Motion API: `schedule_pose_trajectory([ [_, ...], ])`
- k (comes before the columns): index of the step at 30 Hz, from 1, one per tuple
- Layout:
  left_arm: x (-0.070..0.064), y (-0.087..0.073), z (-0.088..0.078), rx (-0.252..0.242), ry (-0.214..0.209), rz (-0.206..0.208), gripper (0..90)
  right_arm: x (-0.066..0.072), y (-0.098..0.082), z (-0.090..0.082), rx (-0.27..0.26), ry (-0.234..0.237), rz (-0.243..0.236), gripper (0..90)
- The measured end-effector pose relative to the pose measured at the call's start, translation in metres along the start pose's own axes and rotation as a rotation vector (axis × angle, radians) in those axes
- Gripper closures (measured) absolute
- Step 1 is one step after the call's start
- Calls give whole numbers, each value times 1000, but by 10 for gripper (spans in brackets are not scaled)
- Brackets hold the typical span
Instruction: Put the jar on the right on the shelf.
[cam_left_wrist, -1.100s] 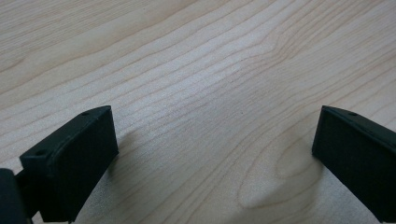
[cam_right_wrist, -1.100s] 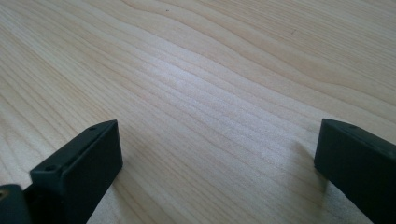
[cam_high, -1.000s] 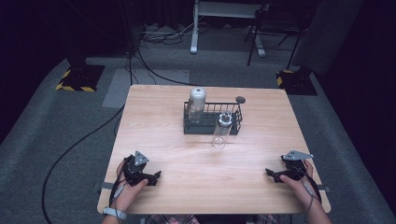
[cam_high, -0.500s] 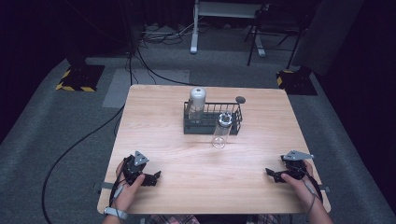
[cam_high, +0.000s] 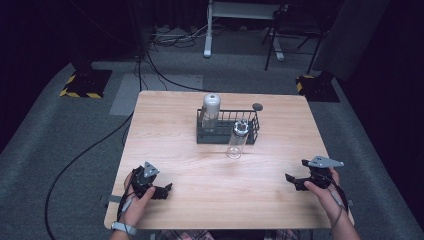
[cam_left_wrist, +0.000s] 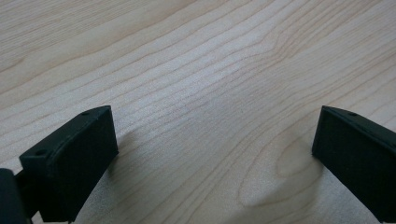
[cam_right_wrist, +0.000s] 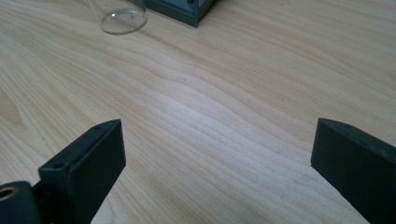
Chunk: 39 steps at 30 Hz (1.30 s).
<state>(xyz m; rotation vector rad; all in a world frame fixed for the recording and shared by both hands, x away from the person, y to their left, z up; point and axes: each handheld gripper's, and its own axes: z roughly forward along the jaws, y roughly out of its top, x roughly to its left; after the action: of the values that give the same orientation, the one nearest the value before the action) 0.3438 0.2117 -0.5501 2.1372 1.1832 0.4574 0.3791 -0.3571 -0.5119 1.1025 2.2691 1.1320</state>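
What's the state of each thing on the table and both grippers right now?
Clear glass jar: upright on the light wooden table, in front of the basket, empty as far as I can tell.
Jar with white rounded lid: upright inside the basket, lid on.
Dark wire basket: upright.
Small dark round disc: flat, behind the basket.
Left gripper: open, holding nothing.
Right gripper: open, holding nothing.

Dim lab or recording studio, pale wooden square table (cam_high: 215, 200) alone on grey carpet (cam_high: 65, 150), black cables (cam_high: 75, 160) trailing across the floor, yellow-and-black striped stand bases (cam_high: 80, 89), white metal frame legs (cam_high: 207, 30), dark curtained surroundings (cam_high: 45, 30)
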Motion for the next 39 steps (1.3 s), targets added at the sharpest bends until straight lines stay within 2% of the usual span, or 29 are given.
schedule_pose_trajectory([
  [7, 0, 0, 0, 0, 0, 0, 0, 3, 15, 0, -47, 44, 45, 34],
  [13, 0, 0, 0, 0, 0, 0, 0, 8, 34, 4, -56, 55, 8, 37],
  [39, 0, 0, 0, -1, 1, 0, 0, 23, 80, 25, -105, 108, -74, 32],
])
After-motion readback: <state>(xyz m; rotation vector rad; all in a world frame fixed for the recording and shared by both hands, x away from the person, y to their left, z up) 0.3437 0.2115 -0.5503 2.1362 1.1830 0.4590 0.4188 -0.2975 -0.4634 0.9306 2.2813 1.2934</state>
